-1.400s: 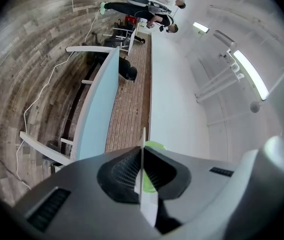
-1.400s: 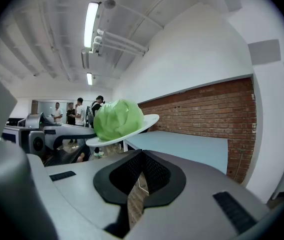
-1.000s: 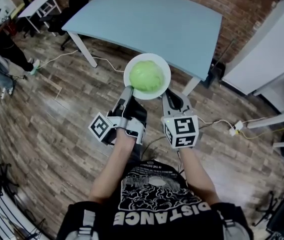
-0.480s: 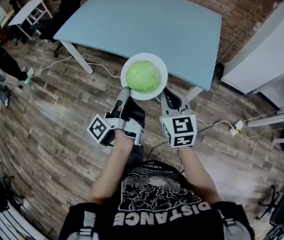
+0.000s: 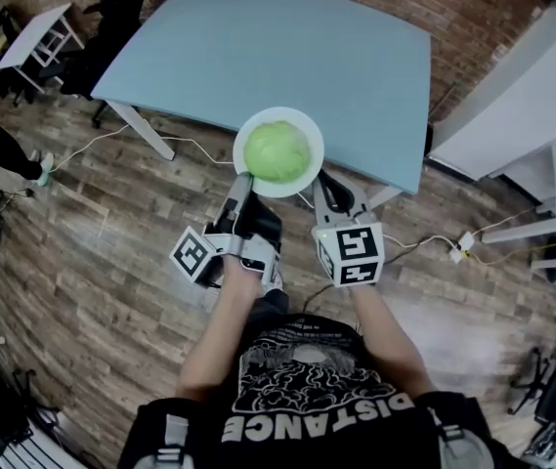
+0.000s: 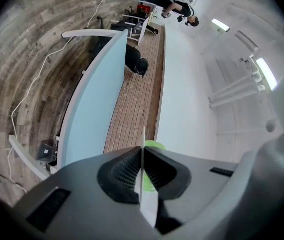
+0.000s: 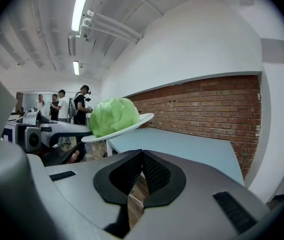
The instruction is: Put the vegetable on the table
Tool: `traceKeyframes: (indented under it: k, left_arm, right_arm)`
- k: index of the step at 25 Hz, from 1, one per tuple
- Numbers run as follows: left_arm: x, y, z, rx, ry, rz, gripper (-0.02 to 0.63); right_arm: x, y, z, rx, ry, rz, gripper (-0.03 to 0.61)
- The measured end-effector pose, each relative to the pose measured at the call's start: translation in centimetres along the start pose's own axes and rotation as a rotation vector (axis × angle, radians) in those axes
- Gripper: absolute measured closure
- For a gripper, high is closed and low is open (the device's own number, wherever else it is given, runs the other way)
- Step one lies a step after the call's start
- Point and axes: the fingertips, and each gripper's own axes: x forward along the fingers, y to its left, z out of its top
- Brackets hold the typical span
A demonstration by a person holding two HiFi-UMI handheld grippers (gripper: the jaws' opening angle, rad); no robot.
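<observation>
Firmly, my left gripper (image 5: 244, 177) clamped the plate (image 5: 314, 133) bearing the cabbage (image 5: 277, 150); my right gripper (image 5: 322, 178) had jaws together, empty.

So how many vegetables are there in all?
1: a green cabbage on the white plate that the left gripper holds by the rim, near the blue table. No other shows.

You have bright, even light from ceiling tubes (image 7: 80, 6) — one glares white. Shadows on the floor (image 5: 82, 262) are soft. Both gripper views bulge, with black corners; the left gripper (image 6: 142, 156) and right gripper (image 7: 141, 155) loom close — slightly soft.
</observation>
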Motion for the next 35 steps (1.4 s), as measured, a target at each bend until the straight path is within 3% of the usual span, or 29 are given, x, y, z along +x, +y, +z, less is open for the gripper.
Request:
traceKeyframes:
  k: [12,23,35]
  left_arm:
    - [4.0,-0.2,5.2,-0.009,0.054,0.015,0.598]
    - [6.6,1.6,5.8,-0.023,0.077,0.04,0.598]
    - [12.4,4.0,5.8,-0.004,0.065,0.055,0.597]
  right_arm:
    - [5.8,0.1,1.8,0.007,0.006,-0.066,0.569]
    - [7.4,-2.5,1.2,0.03,0.013,-0.112,0.569]
    - [11.7,-7.5,1.7,0.03,0.006,-0.103,0.569]
